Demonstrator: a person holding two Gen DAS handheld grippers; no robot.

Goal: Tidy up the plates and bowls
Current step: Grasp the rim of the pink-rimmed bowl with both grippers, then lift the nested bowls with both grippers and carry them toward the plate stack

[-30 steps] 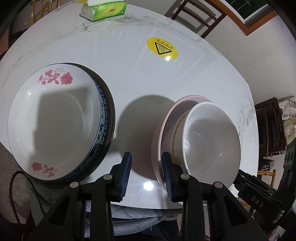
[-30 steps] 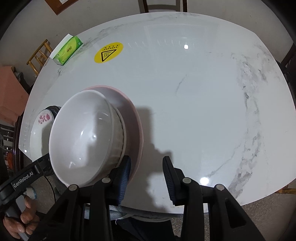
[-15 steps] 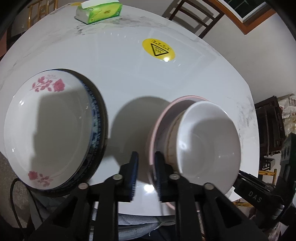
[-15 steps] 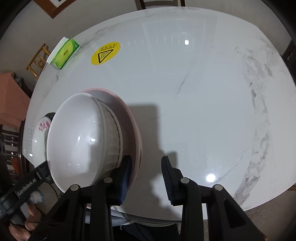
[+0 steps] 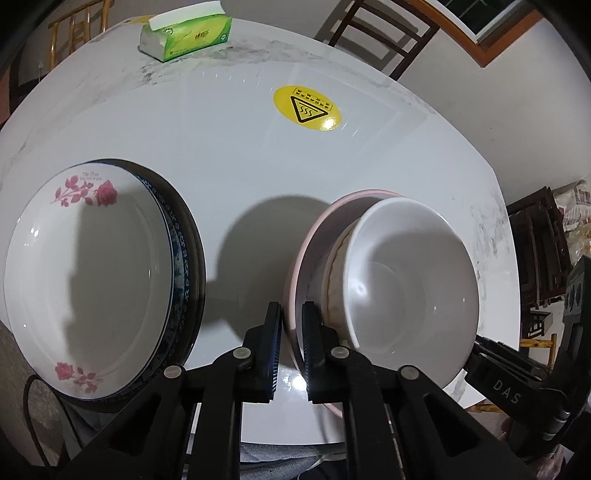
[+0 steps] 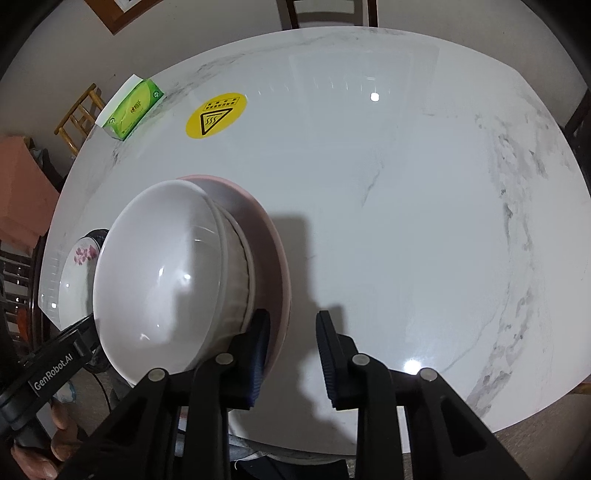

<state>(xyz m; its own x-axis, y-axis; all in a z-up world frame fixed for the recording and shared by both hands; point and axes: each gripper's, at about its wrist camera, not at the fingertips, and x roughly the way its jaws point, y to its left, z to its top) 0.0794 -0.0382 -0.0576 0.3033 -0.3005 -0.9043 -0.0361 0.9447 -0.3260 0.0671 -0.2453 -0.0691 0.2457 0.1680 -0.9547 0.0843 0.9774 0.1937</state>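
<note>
Nearest in left view: left gripper (image 5: 291,325) clenched on near-left rim of pink plate (image 5: 295,258), pads either side of the thin edge. Right gripper (image 6: 291,343) straddling the plate's near-right rim (image 6: 275,258), jaws have just been closing, rim between them; inner pad close to the lip, outer pad apart from it, so not gripping yet, by the look of it. White bowl (image 5: 410,280) stacked in the plate, w/ a second bowl nested under it (brownish line on its outer wall). Plate sitting at near edge of round marble table (image 6: 406,184). To the left, near same table edge: rose plate (image 5: 85,280) on top of a blue-rimmed plate (image 5: 181,254) and a dark one beneath. Farther back: yellow warning sticker (image 5: 307,108), then green tissue box (image 5: 186,35) at far edge; chairs beyond.

Handling, judged only: glazed ceramic, stiff, slippery, breakable, and heavy w/ two bowls aboard. Load loose on the plate, likely to slide if tilted. Best hold: opposite rims, both grippers, kept level. Thin lip gives little pad contact, so firm squeeze needed before any lift.
</note>
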